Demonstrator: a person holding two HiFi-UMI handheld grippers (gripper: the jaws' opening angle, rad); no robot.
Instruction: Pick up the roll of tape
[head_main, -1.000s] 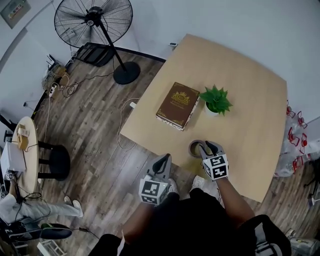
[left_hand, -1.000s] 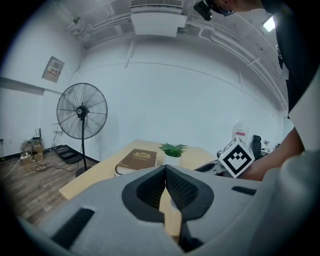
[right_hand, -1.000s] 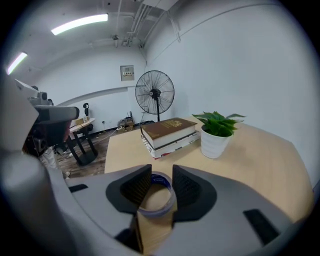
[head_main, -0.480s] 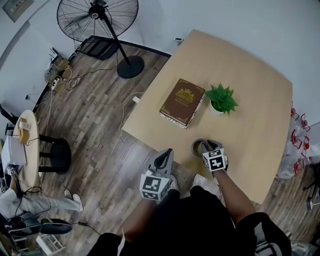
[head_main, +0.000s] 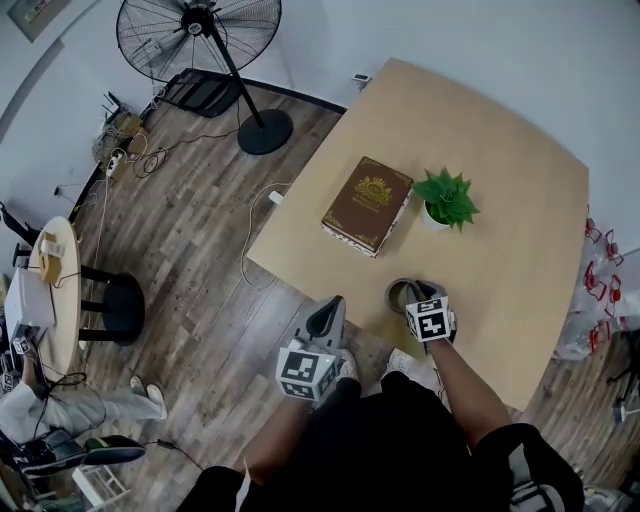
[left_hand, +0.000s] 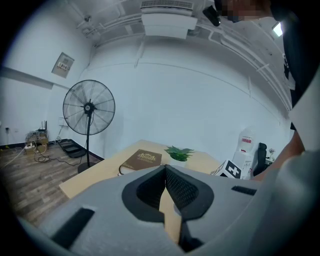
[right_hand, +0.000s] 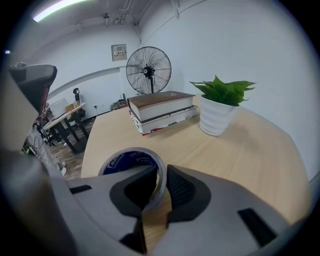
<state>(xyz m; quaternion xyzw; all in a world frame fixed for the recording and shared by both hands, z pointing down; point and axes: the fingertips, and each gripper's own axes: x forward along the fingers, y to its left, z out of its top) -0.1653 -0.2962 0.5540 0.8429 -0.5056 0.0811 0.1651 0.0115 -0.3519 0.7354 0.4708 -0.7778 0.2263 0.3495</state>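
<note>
Just now my right fingers (right_hand: 182, 189) have been closing; they pinch the wall of the roll of tape (right_hand: 120, 161), which lies flat on the bench (right_hand: 260, 150) at lower centre, one finger inside its ring. My left fingers (left_hand: 184, 189) are pressed together, empty. Farther up stand the book (right_hand: 160, 105), plant (right_hand: 220, 107) and fan (right_hand: 148, 70).

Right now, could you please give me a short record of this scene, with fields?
table: light wood; holds book, plant, tape
tape: lies flat near the person's edge, not yet lifted
right gripper: jaws have just been closing; one inside the ring, one outside, pinching its wall
left gripper: shut, empty, beside the table over the floor
</note>
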